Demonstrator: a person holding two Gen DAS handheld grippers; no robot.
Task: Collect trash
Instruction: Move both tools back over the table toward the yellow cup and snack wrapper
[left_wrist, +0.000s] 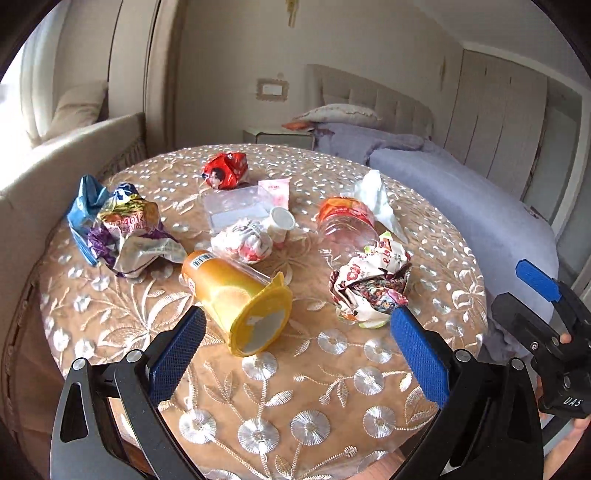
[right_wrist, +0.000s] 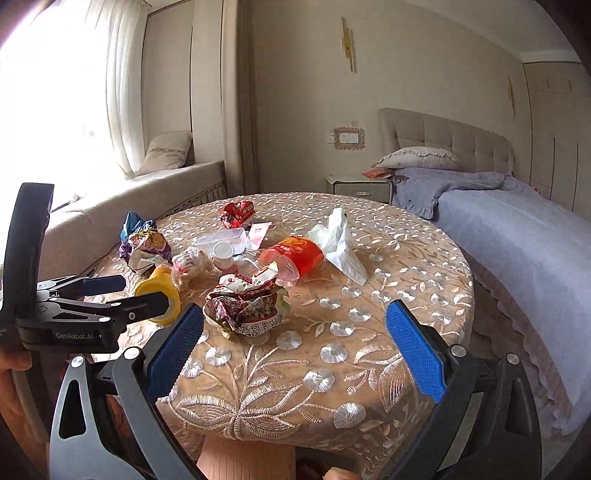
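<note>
**Litter spread over a round bedroom table, both grippers wide and empty**

A bedroom with a bed (right_wrist: 517, 236) under a lilac cover on the right and a curtained window seat (right_wrist: 147, 184) on the left holds a round table (left_wrist: 295, 387) draped in a tan cloth embroidered with silver flowers. The trash lies scattered on it. Nearest the left gripper (left_wrist: 295, 343) is an orange cup (left_wrist: 236, 295) tipped on its side, its lidded mouth towards the camera, lying between the blue pads (left_wrist: 177, 350) but touched by neither. The jaws stand wide apart and hold nothing.

To the right of the cup sits a crumpled snack wrapper (left_wrist: 369, 284), and behind that a clear plastic bottle (left_wrist: 343, 225) with an orange-red label lies on its side, a white tissue (left_wrist: 376, 199) just beyond it. Mid-table are a clear plastic box (left_wrist: 236, 206), a small white cup (left_wrist: 280, 221) and a balled white-and-red wrapper (left_wrist: 243, 240). At the left edge a blue bag (left_wrist: 85, 206) touches a crumpled purple-and-silver packet (left_wrist: 133, 236) — at the far side lies a red wrapper (left_wrist: 225, 170).

The right gripper (right_wrist: 295, 347) hovers over the table's near edge, jaws likewise spread wide and empty, the crumpled snack wrapper just ahead of its left pad (right_wrist: 173, 350).
</note>
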